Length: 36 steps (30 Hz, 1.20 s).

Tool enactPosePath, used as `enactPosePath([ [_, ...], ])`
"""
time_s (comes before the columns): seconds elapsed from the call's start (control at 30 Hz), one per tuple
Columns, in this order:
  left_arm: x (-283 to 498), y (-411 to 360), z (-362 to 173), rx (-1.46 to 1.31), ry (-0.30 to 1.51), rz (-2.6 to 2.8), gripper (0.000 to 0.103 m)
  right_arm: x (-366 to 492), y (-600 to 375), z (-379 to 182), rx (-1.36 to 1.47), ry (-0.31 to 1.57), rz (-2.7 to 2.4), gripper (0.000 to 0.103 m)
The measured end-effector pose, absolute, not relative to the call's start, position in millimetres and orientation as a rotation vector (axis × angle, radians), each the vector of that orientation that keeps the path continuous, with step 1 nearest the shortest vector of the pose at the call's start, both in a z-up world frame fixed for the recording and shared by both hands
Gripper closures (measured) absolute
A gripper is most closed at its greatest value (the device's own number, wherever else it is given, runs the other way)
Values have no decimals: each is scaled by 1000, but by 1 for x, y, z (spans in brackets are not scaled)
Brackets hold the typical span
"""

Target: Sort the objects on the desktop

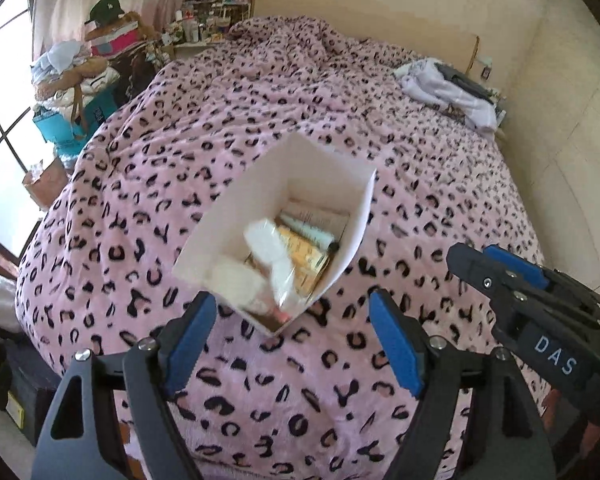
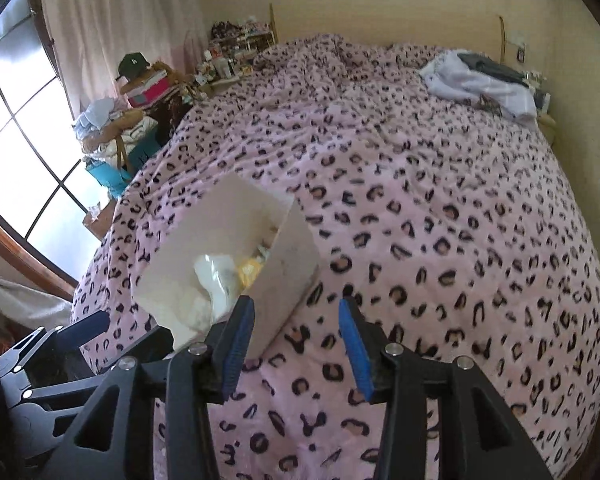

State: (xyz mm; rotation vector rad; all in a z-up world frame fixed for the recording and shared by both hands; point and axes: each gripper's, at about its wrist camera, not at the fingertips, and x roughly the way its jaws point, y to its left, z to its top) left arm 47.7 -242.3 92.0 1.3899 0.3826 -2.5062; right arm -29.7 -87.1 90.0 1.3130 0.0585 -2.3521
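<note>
A white open-topped box (image 1: pixel 236 204) stands on the pink leopard-print bed cover (image 1: pixel 300 380). Inside it lie a clear plastic packet (image 1: pixel 268 248), a yellow packet (image 1: pixel 306 262) and a printed leaflet (image 1: pixel 320 216). My left gripper (image 1: pixel 292 316) is open just in front of the box, nothing between its blue pads. In the right wrist view the same box (image 2: pixel 284 276) sits left of centre, and my right gripper (image 2: pixel 298 314) is open with its left pad (image 2: pixel 240 332) close to the box's near wall. The right gripper (image 1: pixel 496 260) also shows at the right of the left view.
White and dark clothes (image 2: pixel 480 80) lie at the bed's far right by the wall. Piled boxes, bags and a dark cap (image 2: pixel 134 64) crowd the floor left of the bed, under the window (image 2: pixel 16 152). A cluttered shelf (image 2: pixel 236 48) stands at the headboard.
</note>
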Motion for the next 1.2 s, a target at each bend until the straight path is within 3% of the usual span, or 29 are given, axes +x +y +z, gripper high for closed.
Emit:
enactPosePath([
  [0.6,70,-282,58,1402,281,-2421,23,1,-157,57,1338,109,-2311,58],
  [1.2,53,-307,46,1418,365,-2390,17,-14,-147,58,1350,96,-2408,58],
])
